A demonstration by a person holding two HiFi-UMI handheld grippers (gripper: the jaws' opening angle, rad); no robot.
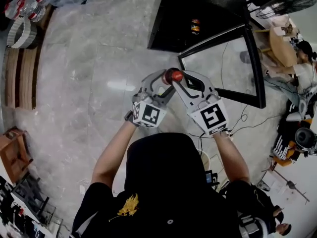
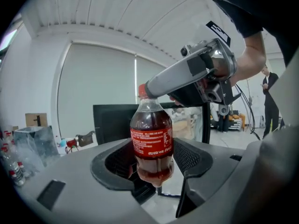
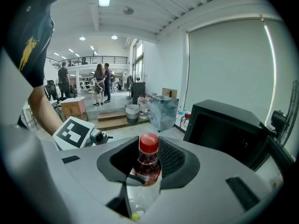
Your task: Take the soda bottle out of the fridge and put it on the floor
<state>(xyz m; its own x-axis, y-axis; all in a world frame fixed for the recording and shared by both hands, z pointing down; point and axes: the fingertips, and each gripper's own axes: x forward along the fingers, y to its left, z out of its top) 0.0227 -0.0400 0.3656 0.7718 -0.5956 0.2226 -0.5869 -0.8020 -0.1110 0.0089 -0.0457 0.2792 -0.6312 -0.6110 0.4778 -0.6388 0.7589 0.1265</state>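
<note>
The soda bottle (image 1: 173,76) has a red cap, a red label and dark drink inside, and it hangs upright over the grey floor in front of the black fridge (image 1: 198,14). My right gripper (image 1: 177,79) is shut on its neck just under the cap (image 3: 148,143). My left gripper (image 1: 165,82) comes in from the other side, lower down. In the left gripper view the bottle's body (image 2: 151,143) stands between the left gripper's (image 2: 152,167) pads, both touching its sides. The right gripper's fingers (image 2: 161,85) reach the bottle's top from the right.
The fridge's glass door (image 1: 225,66) stands open to the right of the grippers, with cans (image 1: 195,26) inside. Cables (image 1: 242,118) trail on the floor. Water bottles (image 1: 25,6) and wooden steps (image 1: 20,78) lie far left. A seated person (image 1: 304,68) is at the right.
</note>
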